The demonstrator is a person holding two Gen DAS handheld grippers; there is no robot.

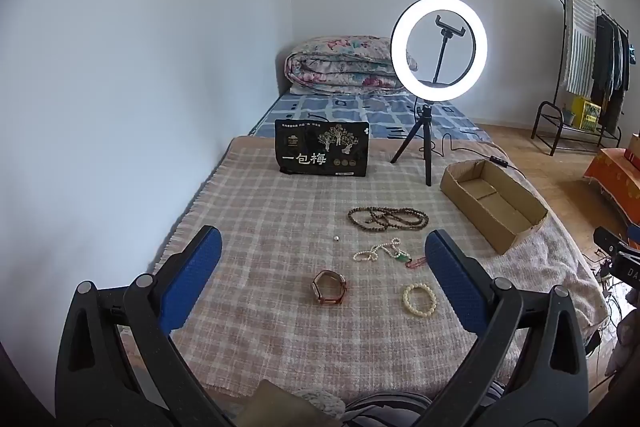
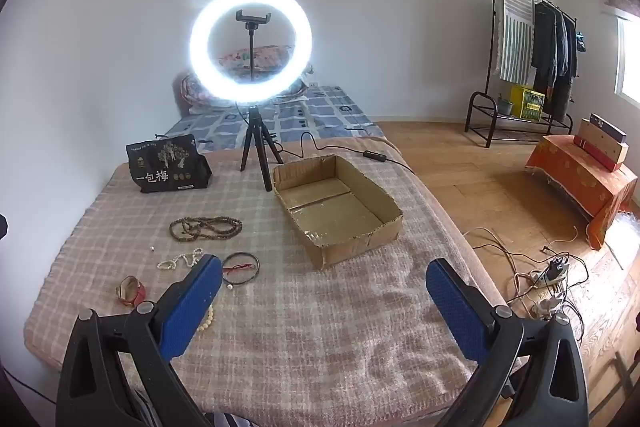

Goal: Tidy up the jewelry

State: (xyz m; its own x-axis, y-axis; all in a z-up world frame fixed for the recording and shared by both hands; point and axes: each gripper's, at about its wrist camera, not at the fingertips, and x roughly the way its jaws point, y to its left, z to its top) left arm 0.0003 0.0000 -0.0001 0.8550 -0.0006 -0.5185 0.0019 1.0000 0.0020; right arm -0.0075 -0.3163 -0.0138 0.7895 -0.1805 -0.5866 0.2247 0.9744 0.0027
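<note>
Left gripper (image 1: 323, 267) hangs above the near end of the bed, fingers spread wide, nothing between them. It frames the jewelry, so likely lining up a first pick.

Right gripper (image 2: 324, 291) is likewise spread and empty, held over bare blanket (image 2: 320, 339) to the right of the pieces and short of the cardboard box (image 2: 384, 223).

All jewelry lies loose on the blanket, none in the box yet:
- red-brown bangle (image 1: 329, 287) nearest the left gripper
- cream bead bracelet (image 1: 419, 299) just right of it
- white pearl strand (image 1: 378, 251) with a green pendant (image 1: 401, 258) and red cord
- thin dark hoops (image 2: 240, 267) with a red thread, seen from the right wrist
- long brown bead necklace (image 1: 388, 218) piled farther back
- small loose bead (image 1: 337, 238), maybe a pearl, too small to tell

The box sits open and empty on the right side, within reach of the right gripper, probably the drop spot. A black snack bag (image 1: 322, 149) and ring light (image 1: 439, 49) on a tripod stand behind, clear of the work area; the light faces the jewelry.
</note>
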